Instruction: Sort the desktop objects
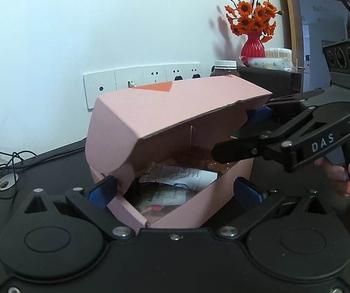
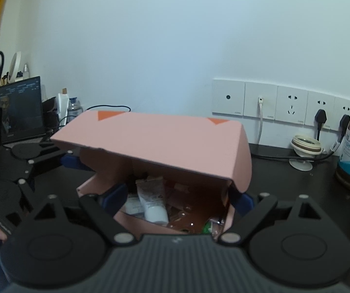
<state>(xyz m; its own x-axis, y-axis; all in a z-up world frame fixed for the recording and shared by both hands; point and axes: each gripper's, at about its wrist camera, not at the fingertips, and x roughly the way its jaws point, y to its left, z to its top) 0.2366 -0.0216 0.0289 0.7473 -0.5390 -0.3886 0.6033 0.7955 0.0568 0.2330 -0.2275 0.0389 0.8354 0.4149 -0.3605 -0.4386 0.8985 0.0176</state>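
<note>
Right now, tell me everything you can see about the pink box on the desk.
The pink box looks like matte cardboard, brown inside, with orange triangles on its lid's far corners. It sits on the black desk before the wall sockets, its hinged lid half closed over the opening. Inside lie a white tube, packets and small clutter. The left gripper straddles one lower corner, and the right gripper straddles the open front, both with jaws wide; whether any pad touches the card is unclear.
</note>
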